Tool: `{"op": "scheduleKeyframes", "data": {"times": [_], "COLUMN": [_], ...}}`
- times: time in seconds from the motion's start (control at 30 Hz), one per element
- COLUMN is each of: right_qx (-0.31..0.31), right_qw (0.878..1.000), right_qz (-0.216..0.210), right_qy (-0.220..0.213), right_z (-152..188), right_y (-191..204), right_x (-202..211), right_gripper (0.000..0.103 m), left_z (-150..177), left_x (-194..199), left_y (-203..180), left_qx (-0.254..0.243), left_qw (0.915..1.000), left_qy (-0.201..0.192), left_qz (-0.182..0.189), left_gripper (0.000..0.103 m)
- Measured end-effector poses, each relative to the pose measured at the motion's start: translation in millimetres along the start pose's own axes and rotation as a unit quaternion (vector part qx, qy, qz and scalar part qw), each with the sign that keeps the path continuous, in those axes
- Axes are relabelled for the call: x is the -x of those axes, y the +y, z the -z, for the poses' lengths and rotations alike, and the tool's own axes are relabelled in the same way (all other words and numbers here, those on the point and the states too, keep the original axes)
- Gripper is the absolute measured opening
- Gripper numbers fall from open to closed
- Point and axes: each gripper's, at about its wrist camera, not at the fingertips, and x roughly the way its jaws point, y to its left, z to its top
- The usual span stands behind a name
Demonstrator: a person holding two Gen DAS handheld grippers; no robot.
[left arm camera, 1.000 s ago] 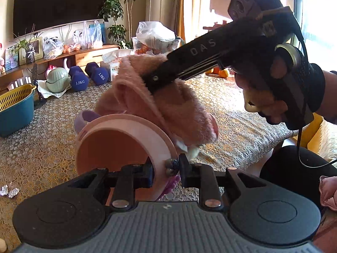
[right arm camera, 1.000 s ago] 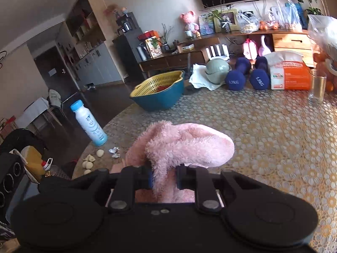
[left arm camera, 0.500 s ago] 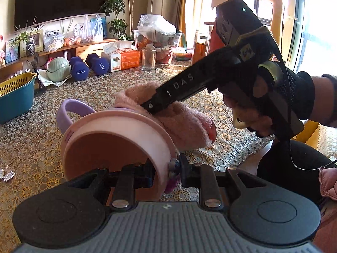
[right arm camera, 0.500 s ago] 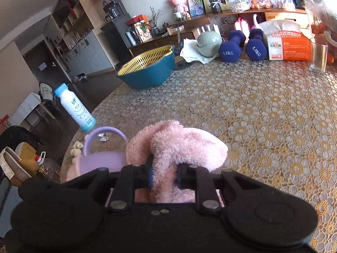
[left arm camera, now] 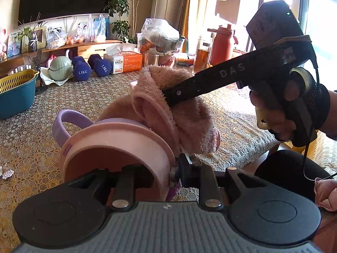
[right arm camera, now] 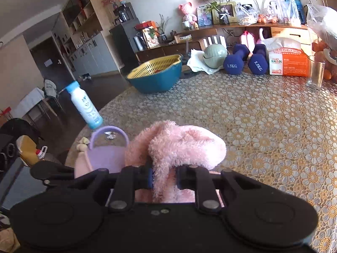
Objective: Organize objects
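My left gripper (left arm camera: 175,172) is shut on the rim of a pink round container (left arm camera: 118,141) with a purple handle (left arm camera: 65,120), tipped so its opening faces the camera. My right gripper (right arm camera: 164,176) is shut on a pink plush toy (right arm camera: 185,145) and holds it just behind and right of the container. In the left wrist view the plush toy (left arm camera: 189,118) sits against the container's far rim, with the right gripper's fingers (left arm camera: 179,93) clamped on it. The container's purple handle (right arm camera: 108,135) shows left of the plush in the right wrist view.
A blue basin with a yellow strainer (right arm camera: 157,73), two blue dumbbells (right arm camera: 245,62), an orange tissue box (right arm camera: 287,62), a glass (right arm camera: 314,74) and a green pot (right arm camera: 214,55) line the table's far side. A white bottle (right arm camera: 84,105) and foil scraps (left arm camera: 6,171) lie nearer.
The plush toy in my right gripper has risen a little and stands more upright behind the container. The container in my left gripper has shifted slightly lower and right.
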Motion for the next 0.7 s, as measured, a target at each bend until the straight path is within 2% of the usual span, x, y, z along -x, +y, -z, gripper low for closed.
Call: {"op": "scheduleKeyframes", "data": {"times": [0.1,0.17,0.27,0.37,0.5,0.7], "right_qx": [0.015,0.024,0.027,-0.019,-0.047,-0.045], "right_qw": [0.999,0.998,0.999,1.0,0.999,0.999], "right_qz": [-0.04,-0.049,-0.028,-0.02,0.002,0.019], "right_qy": [-0.013,-0.013,-0.009,-0.011,0.002,0.024], "right_z": [-4.0,-5.5,-4.0,-1.7,5.6,17.3], "right_y": [15.4,22.0,20.6,0.8,-17.9,-31.1], "right_x": [8.4,7.4,-0.1,-6.5,-16.7,-21.1], "right_gripper": [0.018,0.018,0.018,0.018,0.018,0.018], "left_z": [-3.4,-4.7,-6.4,-7.2,-7.6,-9.2], "left_x": [-1.8,-5.1,-8.6,-10.8,-12.7,-15.9], "left_y": [-4.8,-10.7,-17.8,-16.9,-18.8,-21.0], "left_qx": [-0.001,-0.012,-0.025,-0.019,-0.02,-0.017], "left_qw": [0.9999,0.9998,0.9996,0.9996,0.9995,0.9993], "left_qy": [0.002,0.006,0.009,0.011,0.015,0.018], "left_qz": [0.012,0.013,0.01,0.017,0.018,0.026], "left_gripper": [0.023,0.023,0.023,0.023,0.023,0.023]}}
